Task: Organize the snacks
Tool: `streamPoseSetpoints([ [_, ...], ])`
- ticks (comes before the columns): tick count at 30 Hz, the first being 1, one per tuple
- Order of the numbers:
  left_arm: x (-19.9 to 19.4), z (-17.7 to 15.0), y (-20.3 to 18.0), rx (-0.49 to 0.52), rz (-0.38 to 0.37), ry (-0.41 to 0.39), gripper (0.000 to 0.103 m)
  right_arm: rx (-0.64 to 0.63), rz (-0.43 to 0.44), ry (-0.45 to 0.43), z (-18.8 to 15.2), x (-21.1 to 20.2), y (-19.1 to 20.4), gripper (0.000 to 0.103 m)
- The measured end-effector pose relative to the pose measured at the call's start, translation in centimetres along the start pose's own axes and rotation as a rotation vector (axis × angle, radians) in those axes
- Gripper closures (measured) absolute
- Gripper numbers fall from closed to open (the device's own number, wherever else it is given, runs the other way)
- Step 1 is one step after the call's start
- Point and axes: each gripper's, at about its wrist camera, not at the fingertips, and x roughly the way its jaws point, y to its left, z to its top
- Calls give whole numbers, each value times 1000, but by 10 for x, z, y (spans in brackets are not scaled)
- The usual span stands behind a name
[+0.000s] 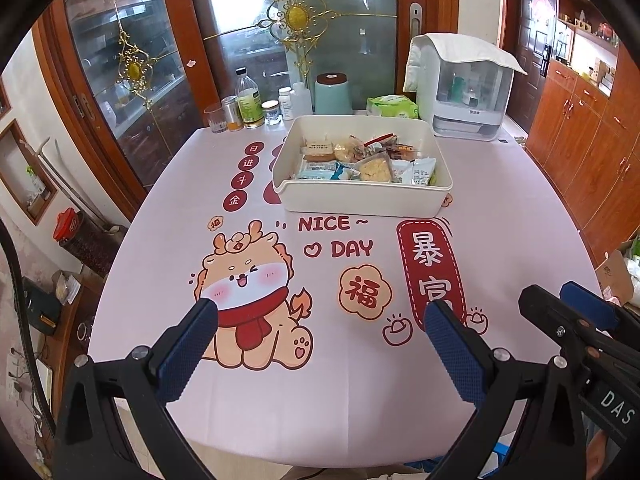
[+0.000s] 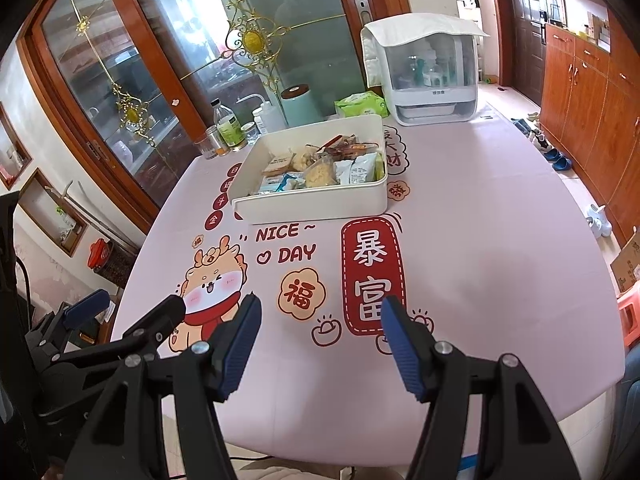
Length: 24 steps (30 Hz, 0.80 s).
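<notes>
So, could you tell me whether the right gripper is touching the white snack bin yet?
Apart. The right wrist view shows the right gripper open and empty over the near tablecloth, with printed cloth lying bare between its fingertips and the white snack bin.

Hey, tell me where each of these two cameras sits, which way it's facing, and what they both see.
Left wrist: rides the left gripper, looking down across the pink tablecloth at the snack bin; its open blue fingers and the right gripper show.
Right wrist: rides the right gripper, same forward-down view; its open fingers and the left gripper show.
Shared: bin, tablecloth, bottles, white appliance.
</notes>
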Motion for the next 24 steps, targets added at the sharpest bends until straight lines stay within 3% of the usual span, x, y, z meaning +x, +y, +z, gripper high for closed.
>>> streamPoseSetpoints([
  [24, 3, 2, 4, -2, -4, 6, 1, 6, -2, 1, 1, 1, 4, 40],
])
